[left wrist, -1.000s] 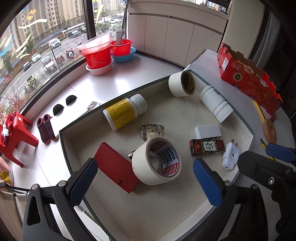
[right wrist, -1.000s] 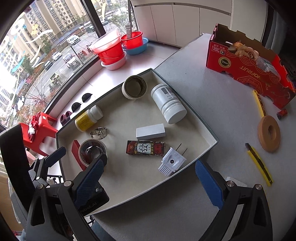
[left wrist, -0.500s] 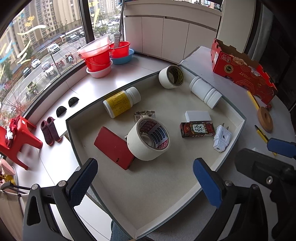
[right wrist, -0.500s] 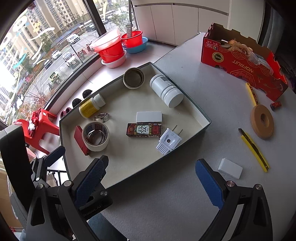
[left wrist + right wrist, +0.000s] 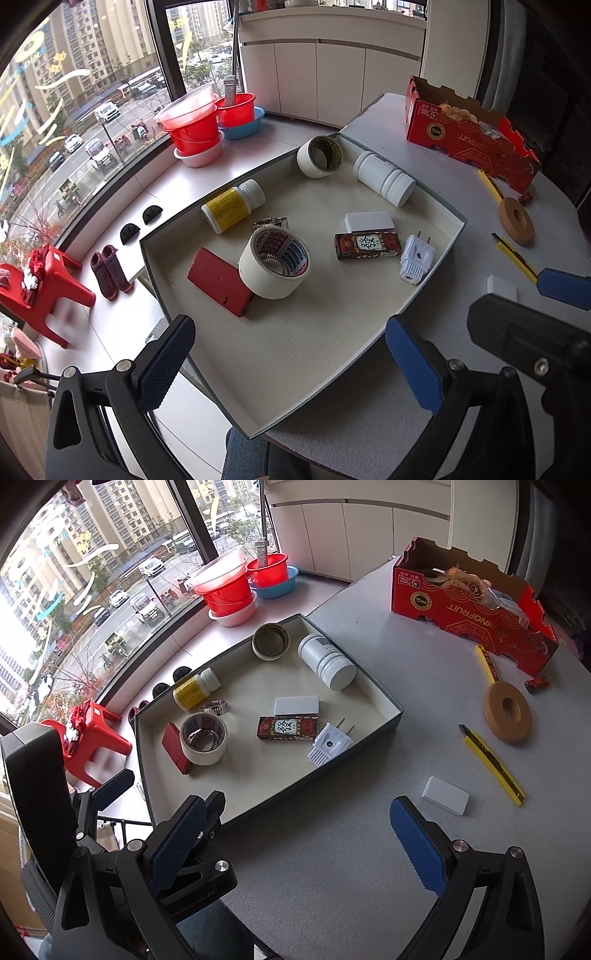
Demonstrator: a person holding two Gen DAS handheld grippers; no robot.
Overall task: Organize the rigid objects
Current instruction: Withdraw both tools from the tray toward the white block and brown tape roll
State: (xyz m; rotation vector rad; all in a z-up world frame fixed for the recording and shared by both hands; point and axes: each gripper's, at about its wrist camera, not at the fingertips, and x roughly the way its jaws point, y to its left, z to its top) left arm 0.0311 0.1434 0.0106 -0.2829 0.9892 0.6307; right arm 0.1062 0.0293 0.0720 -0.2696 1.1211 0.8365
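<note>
Left gripper: blue-padded fingers spread wide at bottom of left view, nothing between them, hovering over near end of shallow grey-rimmed tray. Right gripper: equally wide, gripping nothing, bottom of right view, above speckled grey tabletop just outside tray's near rim. Bodies of both cut off by bottom frame edge; part of left gripper also showing at lower left of right view.

Inside tray, centre frame outward: white masking tape roll with printed core leaning on flat red rectangular case, hiding case's right edge; metal hose clamp mostly hidden behind roll. Yellow-label white pill bottle on its side, upper left of roll. Dark red box with white Chinese character, white rectangular block touching above it, white two-pin plug by right wall. Second tape roll, cream, and plain white jar on its side at far end.

Outside tray, right part of right view: small white rectangular box near right finger, yellow utility knife, tan wooden ring, yellow strip partly under ring, small red cylinder, kind unclear. Red cardboard box upper right, contents unreadable.
</note>
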